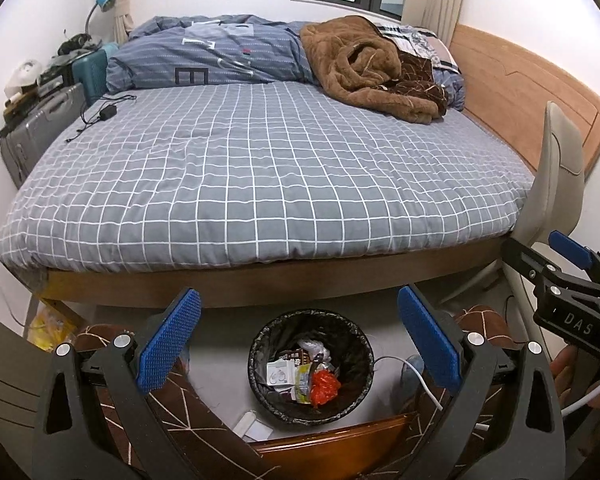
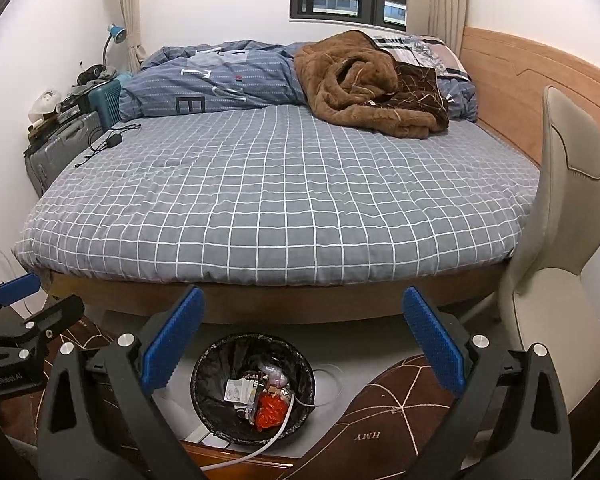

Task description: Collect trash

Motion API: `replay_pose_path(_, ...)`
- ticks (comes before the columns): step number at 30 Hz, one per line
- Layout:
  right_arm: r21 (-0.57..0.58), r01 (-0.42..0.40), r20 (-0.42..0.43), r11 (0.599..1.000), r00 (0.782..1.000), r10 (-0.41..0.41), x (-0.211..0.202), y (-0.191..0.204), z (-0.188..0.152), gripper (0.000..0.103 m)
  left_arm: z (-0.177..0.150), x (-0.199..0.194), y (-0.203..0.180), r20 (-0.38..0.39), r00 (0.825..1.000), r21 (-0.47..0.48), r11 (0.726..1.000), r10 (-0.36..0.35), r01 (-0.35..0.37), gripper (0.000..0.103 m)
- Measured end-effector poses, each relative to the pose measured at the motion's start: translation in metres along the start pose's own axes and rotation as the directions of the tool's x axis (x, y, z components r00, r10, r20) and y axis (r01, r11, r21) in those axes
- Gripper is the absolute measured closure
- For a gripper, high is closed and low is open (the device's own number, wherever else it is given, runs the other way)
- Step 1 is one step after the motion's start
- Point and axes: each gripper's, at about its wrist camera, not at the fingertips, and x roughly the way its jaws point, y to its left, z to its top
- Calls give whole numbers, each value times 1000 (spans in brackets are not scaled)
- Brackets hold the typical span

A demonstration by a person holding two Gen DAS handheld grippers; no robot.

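our left gripper and right gripper both hang spread and empty above the bin, which sits on the floor just off the near edge of the bed. wrappers already lie inside it. we judge we are between pickups; next we need to find loose trash, perhaps the white scrap beside the bin.

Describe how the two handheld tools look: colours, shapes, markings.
Both the left tool and the right tool have black angular frames with triangular cutouts, silver round bolts and blue textured finger pads. White lettering reading "DAS" marks the right one's side.
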Motion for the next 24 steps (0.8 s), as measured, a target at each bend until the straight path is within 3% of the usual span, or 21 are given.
replay_pose_path(24, 6, -20, -2, 1000, 1000, 20, -10, 4, 2, 8, 1, -7, -2, 13, 1000, -3, 1000, 8, -8, 6)
